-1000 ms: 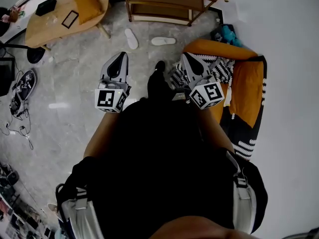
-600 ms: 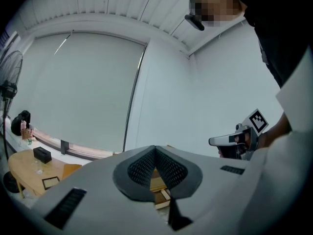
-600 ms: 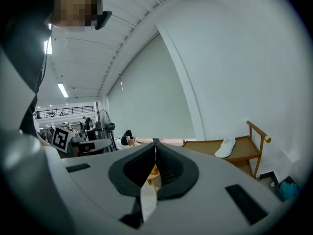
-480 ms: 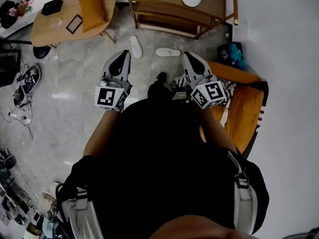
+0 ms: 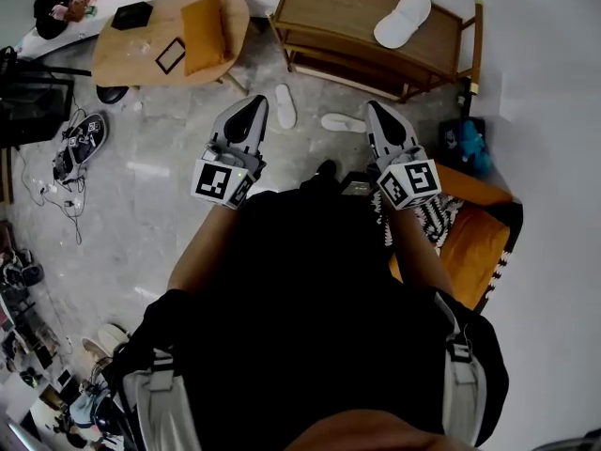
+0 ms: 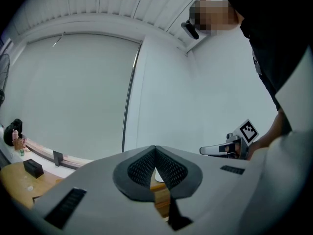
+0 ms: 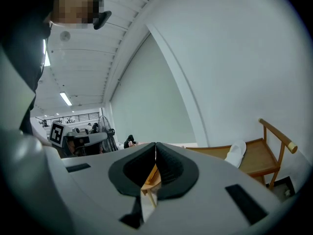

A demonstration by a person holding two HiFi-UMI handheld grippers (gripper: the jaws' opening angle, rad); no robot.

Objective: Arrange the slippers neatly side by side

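Left gripper (image 5: 252, 111) and right gripper (image 5: 379, 113) are both held out level ahead of me, above the grey marbled floor (image 5: 160, 158) and touching nothing. The two flat white cloth slippers I want lie on that floor, between the grippers as I look down. The lengthwise slipper (image 5: 285, 106) points away from me. The crosswise slipper (image 5: 343, 122) lies nearly square to it and a little apart, so the two are not yet paired.

I judge three risks from here. The slippers are thin and soft and lie flat on hard stone, so a shallow pinch could slip off the edge or push one along instead of lifting it. They also lie close to the foot of the open wooden rack (image 5: 338, 12), which a low reach could knock. More white footwear (image 5: 404, 19) rests on that rack's top shelf, and I could mistake it for my target.

In each gripper view the dark ribbed pads meet tip to tip with nothing between them, on the left (image 6: 155, 151) and on the right (image 7: 155, 146). Neither can take a slipper until its jaws part.
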